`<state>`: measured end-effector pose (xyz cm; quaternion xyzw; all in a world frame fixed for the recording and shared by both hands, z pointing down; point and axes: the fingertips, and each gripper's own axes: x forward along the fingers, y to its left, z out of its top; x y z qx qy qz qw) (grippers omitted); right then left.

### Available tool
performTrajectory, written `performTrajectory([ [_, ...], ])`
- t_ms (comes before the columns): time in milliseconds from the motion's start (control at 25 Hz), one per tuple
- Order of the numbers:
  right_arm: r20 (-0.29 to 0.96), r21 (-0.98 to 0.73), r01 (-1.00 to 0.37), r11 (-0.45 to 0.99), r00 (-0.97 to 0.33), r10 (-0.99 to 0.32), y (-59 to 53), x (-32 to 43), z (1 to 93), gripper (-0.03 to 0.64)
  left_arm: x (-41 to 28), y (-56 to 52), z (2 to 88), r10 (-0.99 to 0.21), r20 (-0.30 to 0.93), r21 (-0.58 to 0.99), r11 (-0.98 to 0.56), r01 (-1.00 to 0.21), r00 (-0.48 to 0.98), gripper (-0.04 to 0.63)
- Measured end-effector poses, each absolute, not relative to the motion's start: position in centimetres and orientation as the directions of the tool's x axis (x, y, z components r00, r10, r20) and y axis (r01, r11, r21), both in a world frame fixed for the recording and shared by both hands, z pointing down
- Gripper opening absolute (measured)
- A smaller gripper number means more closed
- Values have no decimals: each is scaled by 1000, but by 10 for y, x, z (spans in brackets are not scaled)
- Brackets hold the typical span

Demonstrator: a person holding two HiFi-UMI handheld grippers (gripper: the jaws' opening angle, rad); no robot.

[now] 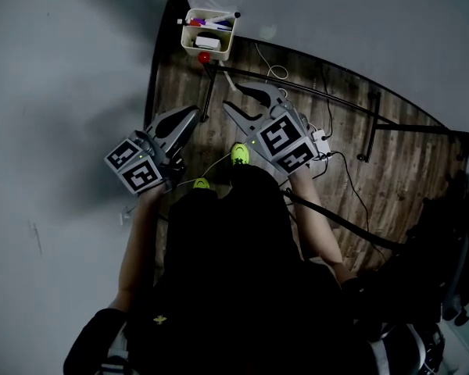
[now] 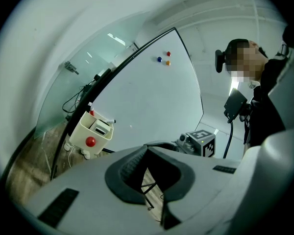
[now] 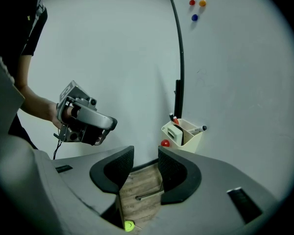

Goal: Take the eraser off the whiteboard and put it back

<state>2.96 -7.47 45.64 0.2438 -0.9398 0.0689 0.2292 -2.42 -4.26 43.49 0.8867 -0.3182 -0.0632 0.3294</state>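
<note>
Two grippers face the whiteboard (image 2: 152, 97) above a wooden floor (image 3: 142, 192). Jaws of the right gripper (image 3: 146, 153) stand apart with nothing between them, only floorboards showing through. Those of the left gripper (image 2: 147, 149) meet at the tips, empty. The eraser (image 3: 175, 134) stands in the cream holder (image 3: 194, 142) on the whiteboard's lower edge, beside a marker (image 3: 198, 129), touched by neither gripper.

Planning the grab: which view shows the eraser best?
The right gripper view: the eraser stands upright in the cream bin, unobstructed. The left gripper view shows it partly hidden by the bin wall; the head view only its top.
</note>
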Motion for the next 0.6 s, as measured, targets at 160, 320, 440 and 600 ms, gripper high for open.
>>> performTrajectory([
  [160,452,-14,-502,865,-775,-442,-62,22,446,156,-31,-31,428,-595,90,618,-596,-514,798,17],
  [320,447,5,-514,858,-766,-461,-55,16,438,156,-36,-24,420,-585,72,611,-615,-499,808,17],
  [440,446,12,-521,854,-761,-471,-50,16,432,150,-37,-20,415,-576,71,608,-622,-493,814,17],
  [600,437,35,-533,846,-753,-492,-38,11,418,150,-42,-10,405,-567,63,600,-636,-485,821,17],
])
